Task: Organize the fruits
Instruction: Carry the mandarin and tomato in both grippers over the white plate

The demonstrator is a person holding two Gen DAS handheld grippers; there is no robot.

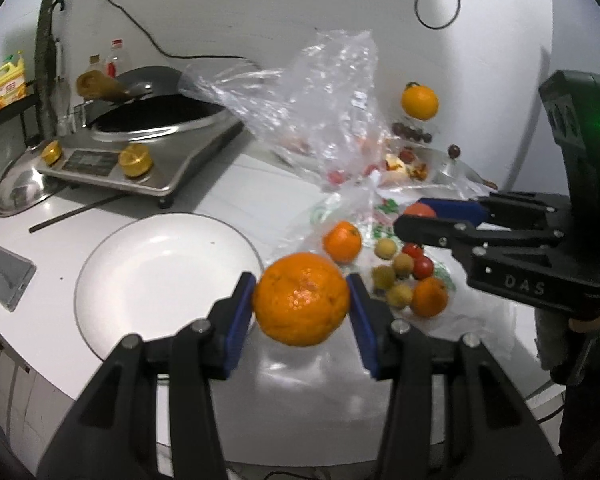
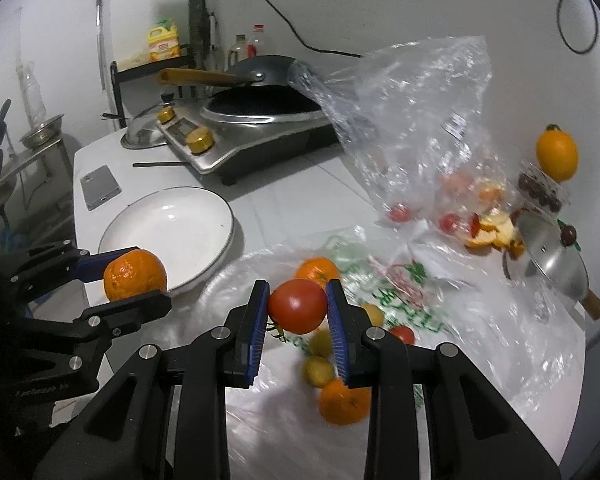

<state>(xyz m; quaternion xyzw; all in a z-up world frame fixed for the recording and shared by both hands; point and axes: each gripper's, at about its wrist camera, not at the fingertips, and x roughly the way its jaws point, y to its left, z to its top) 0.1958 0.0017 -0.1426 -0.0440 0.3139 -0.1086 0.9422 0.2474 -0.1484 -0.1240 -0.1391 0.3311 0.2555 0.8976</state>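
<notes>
Mandarin (image 1: 301, 298) is being gripped between the blue pads of the left gripper (image 1: 301, 304) in the left wrist view, just right of the empty white plate (image 1: 112, 280), which is lying nearer this hand; loose fruit on plastic (image 1: 404, 276) is being left beyond. Tomato (image 2: 297, 306) is being clamped by the right gripper (image 2: 297, 312) in the right wrist view, with the plate up-left and the orange-laden left gripper being seen between them, partly barring the way
</notes>
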